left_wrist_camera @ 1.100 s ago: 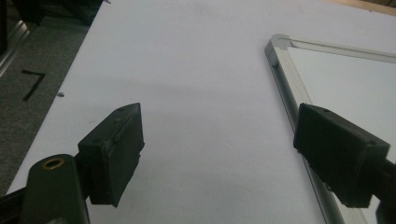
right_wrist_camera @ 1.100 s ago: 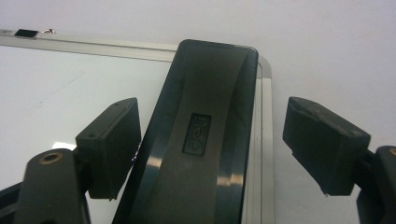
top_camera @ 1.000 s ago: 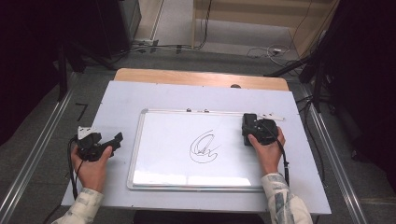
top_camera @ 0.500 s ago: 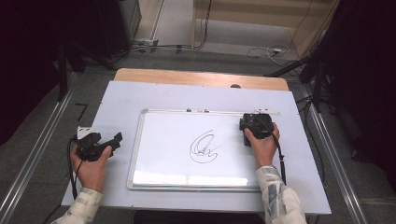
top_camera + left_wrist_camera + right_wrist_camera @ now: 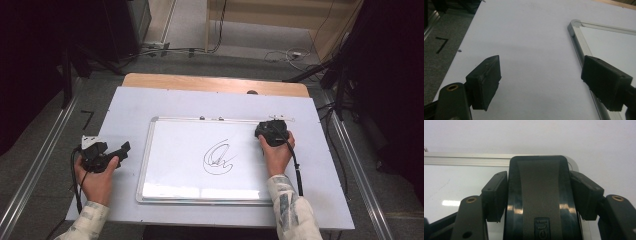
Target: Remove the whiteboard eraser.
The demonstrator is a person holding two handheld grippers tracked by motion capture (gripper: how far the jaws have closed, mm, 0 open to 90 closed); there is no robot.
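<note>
Since the earlier frames the right gripper (image 5: 270,134) has slid a little leftward, from just off the whiteboard's (image 5: 175,190) right frame onto its upper right corner, and its jaws have just been closing onto the black whiteboard eraser (image 5: 539,200) that stands there; in the right gripper view both pads press the eraser's sides. At the left of the high view, the left gripper (image 5: 112,154) has not shifted and rests on the white table (image 5: 130,105) beside the board, jaws wide apart and empty. At centre, the black scribble (image 5: 218,159) remains unwiped. The eraser looks secured, so wiping the scribble is likely next.
</note>
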